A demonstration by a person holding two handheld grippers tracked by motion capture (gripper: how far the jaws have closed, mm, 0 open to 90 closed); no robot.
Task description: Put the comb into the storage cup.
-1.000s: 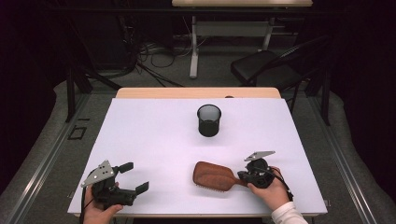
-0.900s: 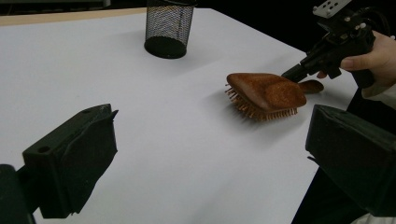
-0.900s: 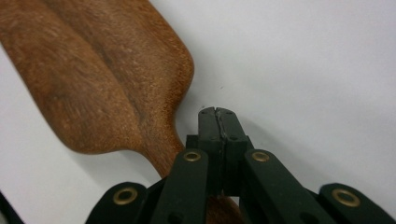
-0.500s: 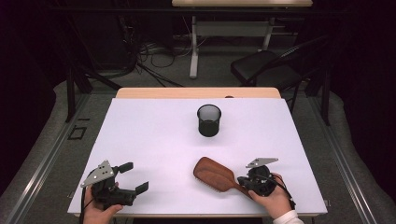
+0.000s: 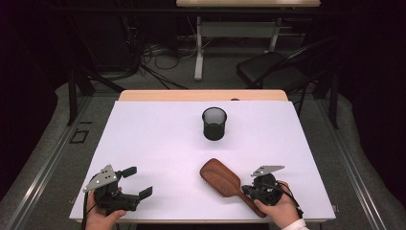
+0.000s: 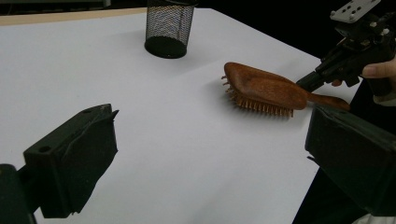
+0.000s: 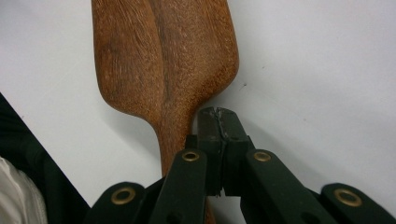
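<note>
The brush (image 5: 221, 178) lies bristles down on the bench (image 5: 158, 139), near its front edge, its handle pointing at the right hand-held gripper (image 5: 252, 190). In the right gripper view that gripper's jaws are pressed together with nothing between them, their tips just beside the handle's neck, so the brush is not gripped. The left hand-held gripper (image 5: 138, 181) rests at the front left corner, jaws spread and empty, well apart from the brush. The mesh cup (image 5: 214, 123) stands upright near the middle of the bench, empty as far as can be seen. If the brush is meant for the cup, nearly everything is left: grasp, lift, carry, drop in.

The bench top is plain white, with a wooden strip along its far edge. Beyond it the room is dark: a chair (image 5: 273, 72), another table's legs, and cables on the floor.
</note>
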